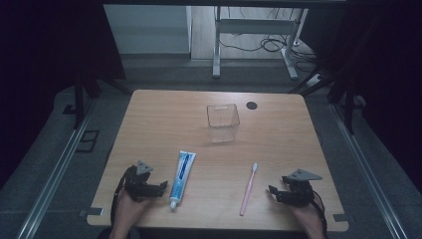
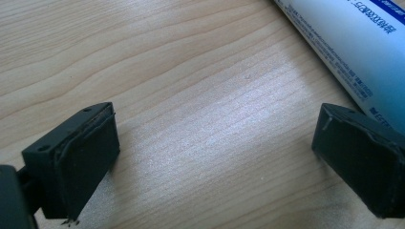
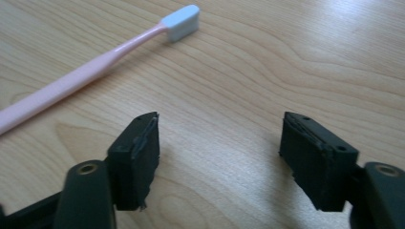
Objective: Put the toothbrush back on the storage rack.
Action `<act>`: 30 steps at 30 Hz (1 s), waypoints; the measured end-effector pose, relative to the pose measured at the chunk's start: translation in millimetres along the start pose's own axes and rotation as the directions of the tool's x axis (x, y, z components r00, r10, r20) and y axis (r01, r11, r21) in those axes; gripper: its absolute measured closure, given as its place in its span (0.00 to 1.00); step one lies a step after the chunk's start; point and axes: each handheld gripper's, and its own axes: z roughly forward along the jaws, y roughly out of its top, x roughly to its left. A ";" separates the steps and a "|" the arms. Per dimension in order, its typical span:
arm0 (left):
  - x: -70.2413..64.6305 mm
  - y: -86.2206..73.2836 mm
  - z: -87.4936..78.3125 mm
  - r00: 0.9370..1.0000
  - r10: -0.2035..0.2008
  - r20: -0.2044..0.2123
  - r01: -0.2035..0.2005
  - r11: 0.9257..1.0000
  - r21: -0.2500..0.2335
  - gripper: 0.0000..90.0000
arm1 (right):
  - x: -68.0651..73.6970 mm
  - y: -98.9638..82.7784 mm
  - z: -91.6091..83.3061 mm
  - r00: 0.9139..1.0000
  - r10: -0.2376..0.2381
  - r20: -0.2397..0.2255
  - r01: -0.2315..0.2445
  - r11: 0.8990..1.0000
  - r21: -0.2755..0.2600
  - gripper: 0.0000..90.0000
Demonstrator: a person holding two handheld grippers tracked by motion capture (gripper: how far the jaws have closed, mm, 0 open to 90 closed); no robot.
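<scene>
— Item: my hand-held grippers?
— Left hand-held gripper [image 2: 212, 157] spread wide, empty, toothpaste [image 2: 348, 52] just beside. Right hand-held gripper [image 3: 219, 160] partly spread, empty; toothbrush [image 3: 90, 71] near. Bare surface [image 1: 278, 144] between.

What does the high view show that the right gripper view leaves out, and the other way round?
The high view takes in the clear plastic box, the toothpaste tube, the left gripper and the floor beyond the table.

The right gripper view gives a close look at its own two black jaws, standing apart with bare wood between them, and at the toothbrush's white head.

Both show the pink toothbrush, the wooden table and the right gripper.
</scene>
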 end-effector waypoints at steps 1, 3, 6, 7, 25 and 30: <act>0.0 0.0 0.0 1.000 0.000 0.000 0.000 1.000 0.000 0.02 | 1.7 1.4 -1.9 1.000 -0.002 -0.013 0.002 1.000 -0.001 0.41; 0.0 0.0 0.0 1.000 0.000 0.000 0.000 1.000 0.000 0.02 | 2.5 2.4 -3.0 1.000 0.002 -0.020 -0.002 1.000 -0.001 0.43; 0.1 0.0 0.0 1.000 0.000 0.000 0.000 1.000 0.000 0.02 | 3.5 4.6 -6.0 0.998 0.005 -0.057 -0.006 1.000 -0.002 0.51; 0.1 0.0 0.0 1.000 0.000 0.001 0.000 1.000 0.000 0.02 | 3.7 5.0 -6.7 0.998 0.009 -0.070 -0.009 1.000 0.000 0.53; -0.3 -0.2 -0.2 1.000 -0.003 -0.002 0.003 1.000 0.000 0.03 | 27.9 17.7 -4.1 0.974 -0.068 -0.215 0.084 0.994 0.066 0.87; -0.3 -0.2 -0.2 1.000 -0.003 -0.002 0.003 1.000 0.000 0.03 | 33.5 22.1 -4.4 0.965 -0.086 -0.246 0.107 0.992 0.072 0.91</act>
